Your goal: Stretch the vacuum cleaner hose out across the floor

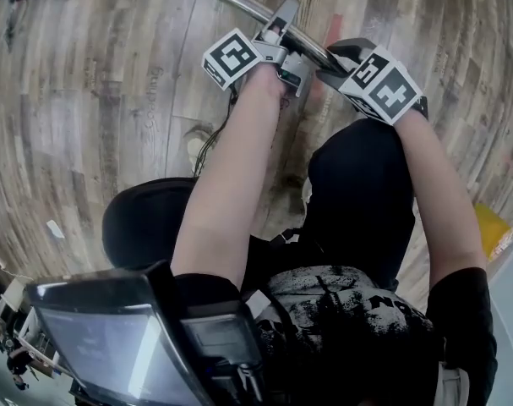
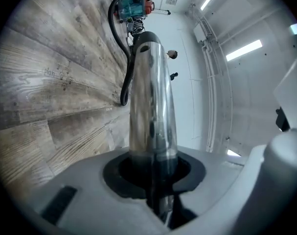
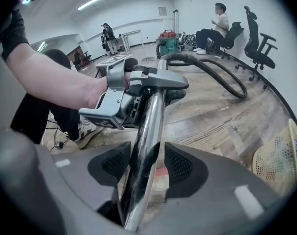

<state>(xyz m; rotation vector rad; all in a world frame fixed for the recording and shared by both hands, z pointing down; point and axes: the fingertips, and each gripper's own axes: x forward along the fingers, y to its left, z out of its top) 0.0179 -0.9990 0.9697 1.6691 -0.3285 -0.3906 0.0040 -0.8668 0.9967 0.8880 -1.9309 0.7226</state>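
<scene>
Floor [image 1: 87, 100]: grey-brown wood-look planks. Black hose [image 3: 221, 72] lies on it in long curve, leading to teal-and-red vacuum cleaner [image 3: 167, 42] at far end. Office chairs [image 3: 258, 43] far right. Woven basket [image 3: 278, 158] near right. Thin dark cable [image 1: 210, 146] on planks at centre. Small white scrap [image 1: 55, 229] near left.

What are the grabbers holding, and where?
The left gripper clamps its jaws on the shiny metal tube, on its straight shaft. The right gripper has jaws around the same tube, but apart, not gripping.
</scene>
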